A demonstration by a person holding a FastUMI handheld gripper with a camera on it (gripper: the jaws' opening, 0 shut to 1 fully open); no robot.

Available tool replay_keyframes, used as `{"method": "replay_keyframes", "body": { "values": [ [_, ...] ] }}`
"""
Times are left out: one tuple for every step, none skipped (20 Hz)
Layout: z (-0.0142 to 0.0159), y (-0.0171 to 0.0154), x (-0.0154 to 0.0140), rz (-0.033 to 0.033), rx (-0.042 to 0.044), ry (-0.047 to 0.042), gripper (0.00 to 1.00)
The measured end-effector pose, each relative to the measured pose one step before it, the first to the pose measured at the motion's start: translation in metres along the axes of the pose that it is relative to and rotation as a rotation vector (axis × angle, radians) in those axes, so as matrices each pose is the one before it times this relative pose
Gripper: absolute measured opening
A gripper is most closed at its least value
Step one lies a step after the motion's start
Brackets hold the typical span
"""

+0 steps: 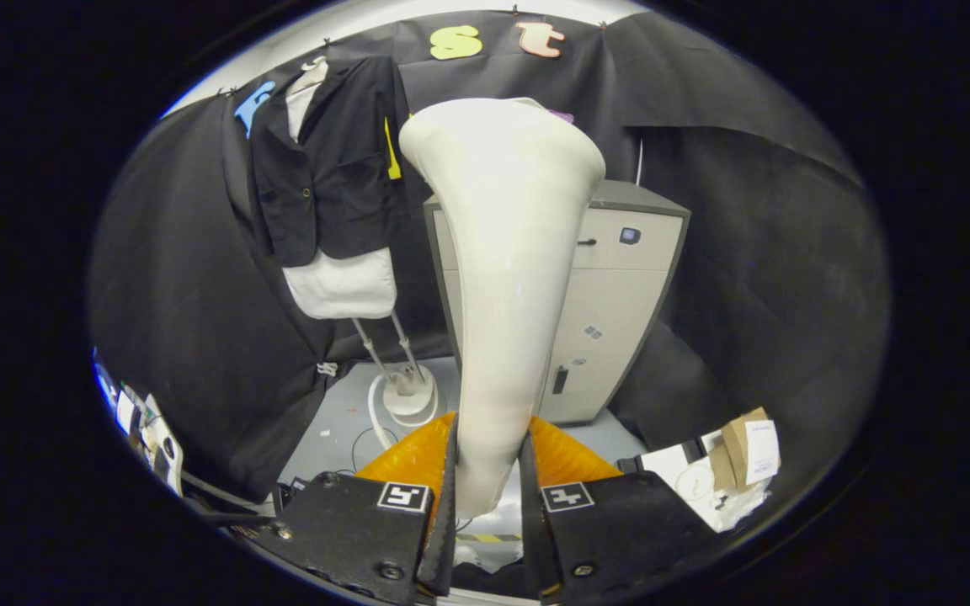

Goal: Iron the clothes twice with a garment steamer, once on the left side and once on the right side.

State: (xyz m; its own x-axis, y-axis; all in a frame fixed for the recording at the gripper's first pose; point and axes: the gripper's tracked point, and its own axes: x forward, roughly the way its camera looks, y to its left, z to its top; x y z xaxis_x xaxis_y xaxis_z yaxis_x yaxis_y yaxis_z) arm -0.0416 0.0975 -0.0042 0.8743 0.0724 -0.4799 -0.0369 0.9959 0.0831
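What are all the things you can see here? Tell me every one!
Garment steamer: one, cream white, upright between the fingers, head flaring at the top.
Jacket: one, black, on the mannequin, beyond the steamer's left.
Mannequin: one, white torso on a stand with a round white base.
Cabinet: one, light grey, behind the steamer.
Boxes and papers: a small pile, brown and white, on the floor beside the right finger.
Floor: grey.
Gripper: one, both fingers pressed on the steamer's handle.
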Motion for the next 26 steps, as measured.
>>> {"method": "replay_keyframes", "body": {
  "values": [
    [0.00241, 0.00125, 0.00094, 0.0016, -0.00335, -0.00292, 0.35],
    [0.00148, 0.00104, 0.00004, 0.00151, -0.00381, -0.00268, 0.35],
    [0.00186, 0.00139, -0.00052, 0.00241, -0.00345, -0.00236, 0.35],
    [0.00155, 0.00093, 0.00065, 0.00224, -0.00327, -0.00125, 0.35],
    [0.00033, 0.00077, 0.00059, 0.0018, -0.00081, -0.00029, 0.35],
    [-0.00018, 0.00004, -0.00034, 0.00196, -0.0008, 0.00069, 0.35],
    [-0.00038, -0.00052, 0.0006, 0.00069, -0.0003, 0.00281, 0.35],
    [-0.00079, 0.00043, 0.00087, 0.00173, -0.00028, 0.00283, 0.35],
    [-0.00039, 0.00001, 0.00075, 0.00021, -0.00198, 0.00235, 0.35],
    [-0.00125, 0.00024, 0.00079, 0.00046, -0.00171, 0.00196, 0.35],
    [0.00018, -0.00044, 0.00058, 0.0009, -0.00056, 0.00126, 0.35],
    [-0.00038, 0.00032, 0.00062, 0.00096, -0.00065, 0.00181, 0.36],
    [0.00017, -0.00046, 0.00077, 0.00041, 0.0008, -0.00062, 0.36],
    [0.00048, -0.00019, 0.00044, 0.00012, -0.00057, 0.00034, 0.36],
    [0.00073, -0.00051, 0.00027, 0.00052, 0.00028, 0.00024, 0.35],
    [0.00031, 0.00037, 0.00056, 0.00043, -0.00008, 0.00002, 0.35],
    [-0.00024, 0.00016, 0.00076, 0.00007, -0.0016, 0.00094, 0.35],
    [0.00053, 0.00049, 0.00124, 0.00037, -0.00069, 0.0006, 0.35],
    [0.00003, 0.00064, 0.00126, 0.00096, -0.00135, 0.00197, 0.35],
    [0.00054, -0.00022, 0.00137, 0.00068, -0.00084, 0.0017, 0.35],
    [-0.0008, 0.00052, 0.00028, 0.00019, -0.00154, 0.00227, 0.35],
    [0.0, 0.0009, 0.00022, 0.00118, -0.0012, 0.00163, 0.35],
    [0.00064, 0.00027, 0.00013, 0.00098, -0.0013, 0.00033, 0.35],
    [-0.00008, -0.00033, 0.00094, 0.00008, -0.00227, 0.00027, 0.35],
    [0.00079, 0.00078, 0.0002, 0.00067, -0.00075, 0.00016, 0.35],
    [0.00054, 0.0011, 0.00111, 0.00076, -0.00067, 0.00051, 0.35]
  ]
}}
